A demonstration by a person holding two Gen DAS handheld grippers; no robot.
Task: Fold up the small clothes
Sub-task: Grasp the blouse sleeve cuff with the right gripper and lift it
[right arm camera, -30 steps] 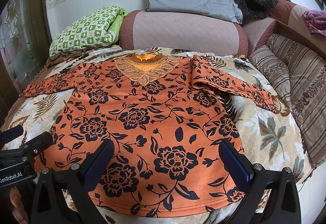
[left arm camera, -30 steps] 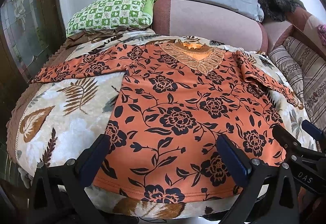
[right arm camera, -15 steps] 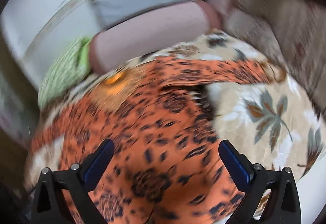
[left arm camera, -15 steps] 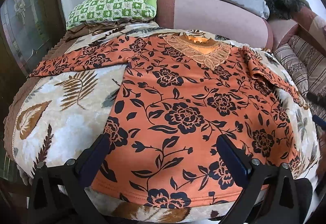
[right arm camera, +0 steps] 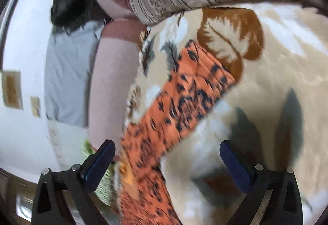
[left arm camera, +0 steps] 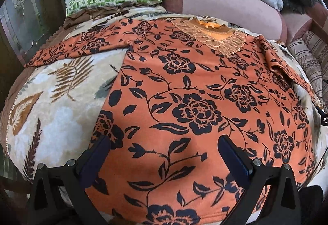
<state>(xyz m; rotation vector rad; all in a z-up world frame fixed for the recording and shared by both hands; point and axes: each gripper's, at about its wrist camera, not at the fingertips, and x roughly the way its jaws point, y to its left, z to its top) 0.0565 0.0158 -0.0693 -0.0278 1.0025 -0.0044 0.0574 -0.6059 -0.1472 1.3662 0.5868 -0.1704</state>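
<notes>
Left gripper (left arm camera: 164,155), spread wide, hovers over the hem of the orange floral blouse (left arm camera: 196,102). Right gripper (right arm camera: 167,160), also spread, hangs above the blouse's sleeve (right arm camera: 184,98) on the leaf-print blanket (right arm camera: 266,102).

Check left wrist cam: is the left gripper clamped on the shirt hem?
No. The left gripper is open, jaws spread wide above the orange floral shirt, which lies flat on the blanket.
</notes>
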